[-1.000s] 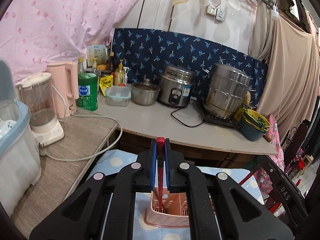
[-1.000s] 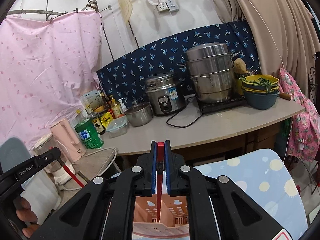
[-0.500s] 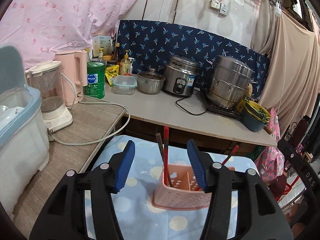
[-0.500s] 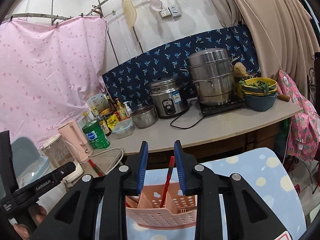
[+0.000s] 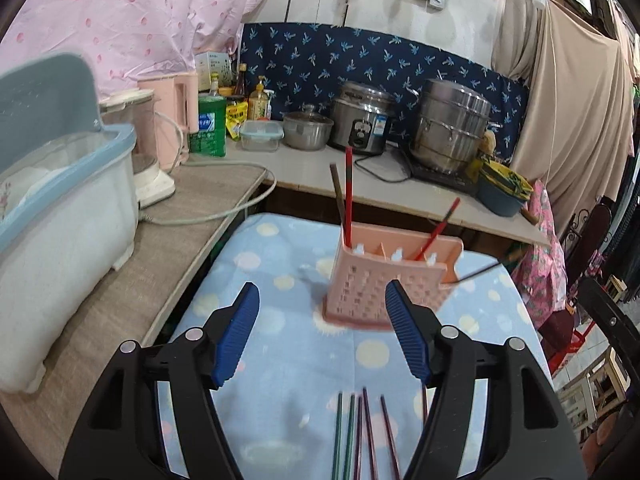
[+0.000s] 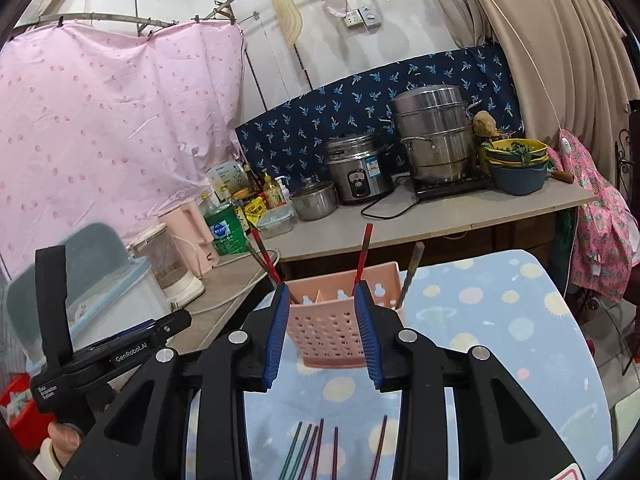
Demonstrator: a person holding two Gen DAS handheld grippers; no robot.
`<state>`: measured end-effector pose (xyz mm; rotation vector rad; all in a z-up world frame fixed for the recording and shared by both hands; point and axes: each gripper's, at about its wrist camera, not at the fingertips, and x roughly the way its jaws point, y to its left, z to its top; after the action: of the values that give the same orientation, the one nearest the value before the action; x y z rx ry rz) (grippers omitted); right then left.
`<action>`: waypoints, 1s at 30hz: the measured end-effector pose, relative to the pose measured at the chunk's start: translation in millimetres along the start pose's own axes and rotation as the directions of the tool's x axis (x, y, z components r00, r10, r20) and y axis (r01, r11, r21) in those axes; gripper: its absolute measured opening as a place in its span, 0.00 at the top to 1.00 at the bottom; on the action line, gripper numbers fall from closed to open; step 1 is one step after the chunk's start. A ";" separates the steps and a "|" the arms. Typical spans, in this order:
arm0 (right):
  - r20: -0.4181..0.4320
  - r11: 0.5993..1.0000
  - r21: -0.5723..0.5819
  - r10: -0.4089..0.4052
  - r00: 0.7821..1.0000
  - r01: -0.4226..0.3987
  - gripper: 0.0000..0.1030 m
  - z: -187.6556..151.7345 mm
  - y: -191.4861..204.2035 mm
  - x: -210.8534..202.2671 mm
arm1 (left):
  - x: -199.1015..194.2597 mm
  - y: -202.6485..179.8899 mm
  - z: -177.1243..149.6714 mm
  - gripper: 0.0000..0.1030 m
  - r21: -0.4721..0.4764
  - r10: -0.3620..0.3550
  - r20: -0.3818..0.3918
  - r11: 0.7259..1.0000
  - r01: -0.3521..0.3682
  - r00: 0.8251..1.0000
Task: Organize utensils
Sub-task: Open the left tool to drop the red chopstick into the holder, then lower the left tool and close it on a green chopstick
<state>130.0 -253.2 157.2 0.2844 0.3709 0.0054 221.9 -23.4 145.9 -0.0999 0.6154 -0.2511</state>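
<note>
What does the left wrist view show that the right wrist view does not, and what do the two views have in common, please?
Only the left wrist view shows the left claw, open and empty. Only the right wrist view shows the right claw, open and empty, the person's hand at lower left, and the pink curtain's rail. Both show the pink utensil basket holding upright chopsticks, loose chopsticks lying on the dotted blue cloth, and the steamer pot.
</note>
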 end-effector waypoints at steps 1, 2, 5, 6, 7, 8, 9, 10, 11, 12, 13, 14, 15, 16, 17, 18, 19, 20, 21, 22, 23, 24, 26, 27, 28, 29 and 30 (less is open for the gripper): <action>-0.006 1.000 -0.012 -0.004 1.000 0.004 0.68 -8.6 2.7 -6.9 | -3.6 1.5 -8.8 0.40 -0.003 -0.005 -0.012 1.000 0.005 1.000; -0.010 1.000 -0.024 -0.009 1.000 0.009 0.68 -16.7 4.7 -12.3 | -6.1 2.8 -17.0 0.40 -0.004 -0.008 -0.026 1.000 0.008 1.000; -0.039 0.998 -0.057 -0.033 0.999 0.031 0.68 -44.3 10.6 -30.0 | -12.0 6.0 -42.5 0.40 -0.005 -0.010 -0.070 1.000 0.010 0.998; -0.049 0.998 -0.061 -0.038 0.998 0.035 0.68 -51.5 10.7 -33.8 | -14.0 6.7 -50.2 0.40 -0.005 -0.008 -0.084 1.000 0.008 0.996; -0.065 0.997 -0.063 -0.045 0.997 0.040 0.68 -61.5 11.4 -38.9 | -17.0 7.9 -60.8 0.40 -0.007 -0.010 -0.095 1.000 0.009 0.995; -0.078 0.997 -0.062 -0.049 0.996 0.045 0.68 -69.1 10.8 -42.3 | -18.7 8.2 -68.7 0.40 -0.006 -0.011 -0.104 1.000 0.010 0.995; -0.090 0.997 -0.060 -0.055 0.994 0.050 0.68 -76.6 10.2 -45.6 | -19.7 8.7 -76.7 0.40 -0.007 -0.011 -0.116 1.000 0.010 0.993; -0.104 0.997 -0.059 -0.063 0.993 0.057 0.68 -86.0 9.2 -49.6 | -20.3 9.9 -86.8 0.40 -0.012 -0.017 -0.134 1.000 0.016 0.991; -0.116 0.996 -0.058 -0.070 0.991 0.063 0.68 -93.0 7.6 -51.6 | -20.8 11.2 -95.0 0.40 -0.015 -0.022 -0.150 1.000 0.020 0.988; -0.129 0.996 -0.058 -0.075 0.989 0.069 0.68 -99.9 6.4 -53.6 | -20.1 12.0 -101.7 0.40 -0.018 -0.022 -0.164 1.000 0.019 0.986; -0.142 0.996 -0.058 -0.082 0.986 0.074 0.68 -106.6 5.2 -55.4 | -20.1 13.6 -111.1 0.40 -0.020 -0.018 -0.178 1.000 0.015 0.984; -0.157 0.995 -0.060 -0.091 0.983 0.082 0.68 -115.2 3.5 -57.4 | -19.9 14.6 -118.9 0.40 -0.019 -0.016 -0.190 1.000 0.012 0.982; -0.168 0.994 -0.067 -0.100 0.981 0.090 0.68 -122.1 3.0 -59.0 | -19.2 16.8 -129.4 0.40 -0.017 -0.012 -0.205 1.000 0.009 0.979; -0.178 0.992 -0.076 -0.111 0.978 0.099 0.68 -128.8 2.7 -61.0 | -18.9 18.1 -136.2 0.40 -0.018 -0.010 -0.216 1.000 0.006 0.976; -0.192 0.991 -0.083 -0.120 0.974 0.106 0.68 -137.2 1.9 -62.8 | -18.6 19.5 -143.7 0.40 -0.017 -0.007 -0.227 1.000 0.003 0.974; -0.203 0.991 -0.086 -0.123 0.972 0.107 0.68 -143.5 1.3 -63.7 | -19.0 20.7 -150.7 0.40 -0.016 -0.004 -0.234 1.000 0.000 0.972; -0.218 0.990 -0.089 -0.127 0.968 0.110 0.68 -151.4 0.9 -64.9 | -19.4 22.1 -158.0 0.40 -0.015 0.002 -0.242 1.000 -0.006 0.970; -0.229 0.989 -0.092 -0.132 0.965 0.113 0.68 -158.4 0.2 -65.4 | -19.9 23.3 -165.0 0.40 -0.014 0.005 -0.251 1.000 -0.009 0.968; -0.239 0.989 -0.094 -0.134 0.962 0.114 0.68 -164.1 -0.2 -66.0 | -21.0 24.6 -172.0 0.40 -0.011 0.010 -0.257 1.000 -0.014 0.966; -0.249 0.989 -0.095 -0.135 0.959 0.115 0.68 -169.5 -0.6 -66.5 | -21.3 25.1 -176.7 0.40 -0.007 0.017 -0.262 1.000 -0.019 0.965; -0.259 0.989 -0.096 -0.137 0.956 0.116 0.68 -175.4 -1.3 -67.2 | -21.2 24.9 -180.9 0.40 -0.002 0.020 -0.269 1.000 -0.022 0.963; -0.268 0.988 -0.096 -0.139 0.953 0.117 0.68 -180.6 -1.9 -67.6 | -21.3 24.7 -185.8 0.40 0.005 0.023 -0.275 1.000 -0.023 0.961; -0.287 0.989 -0.091 -0.141 0.947 0.119 0.68 -189.6 -3.5 -68.2 | -21.2 24.1 -195.9 0.40 0.020 0.030 -0.287 0.999 -0.025 0.957; -0.296 0.989 -0.087 -0.140 0.945 0.119 0.68 -193.9 -4.6 -68.5 | -20.9 23.7 -201.4 0.40 0.029 0.036 -0.293 0.999 -0.029 0.955; -0.302 0.989 -0.085 -0.141 0.943 0.121 0.68 -197.2 -5.4 -69.0 | -20.5 23.1 -205.0 0.40 0.037 0.042 -0.298 0.999 -0.032 0.954; -0.306 0.989 -0.084 -0.142 0.941 0.122 0.68 -199.0 -5.5 -69.6 | -19.9 22.5 -209.1 0.40 0.043 0.045 -0.304 0.999 -0.034 0.952; -0.313 0.989 -0.081 -0.141 0.939 0.122 0.68 -201.3 -6.1 -69.9 | -19.3 22.1 -212.9 0.40 0.047 0.048 -0.309 0.998 -0.035 0.950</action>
<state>-7.5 -208.0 0.7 0.1978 0.7101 -0.0698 87.2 -0.9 -20.1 -0.0068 0.9244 -0.2405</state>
